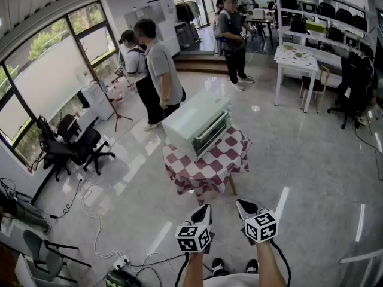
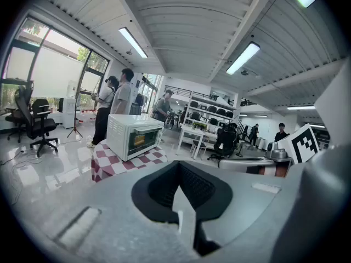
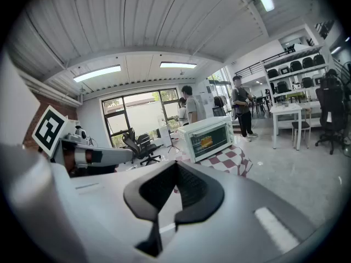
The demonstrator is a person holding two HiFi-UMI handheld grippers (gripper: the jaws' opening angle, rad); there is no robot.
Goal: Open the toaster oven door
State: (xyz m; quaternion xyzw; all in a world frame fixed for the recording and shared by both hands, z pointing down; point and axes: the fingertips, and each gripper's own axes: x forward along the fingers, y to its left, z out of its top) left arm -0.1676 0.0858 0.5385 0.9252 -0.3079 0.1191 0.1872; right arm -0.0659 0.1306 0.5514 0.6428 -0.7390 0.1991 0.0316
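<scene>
The white toaster oven [image 1: 197, 124] stands on a small table with a red-and-white checked cloth [image 1: 206, 166], its glass door closed and facing me. Both gripper views show it too, as the oven [image 2: 134, 136] and the oven [image 3: 207, 137], well ahead of the jaws. My left gripper [image 1: 206, 208] and right gripper [image 1: 240, 204] hang side by side low in the head view, well short of the table. Each has its jaws together with nothing between them, as at the left gripper [image 2: 178, 166] and the right gripper [image 3: 176, 166].
Two people [image 1: 157, 70] stand just behind the table, and another [image 1: 232, 34] farther back. Black office chairs [image 1: 72, 142] sit at the left by the windows. A white table [image 1: 296, 61] stands at the back right. Cables [image 1: 90, 202] trail over the glossy floor on the left.
</scene>
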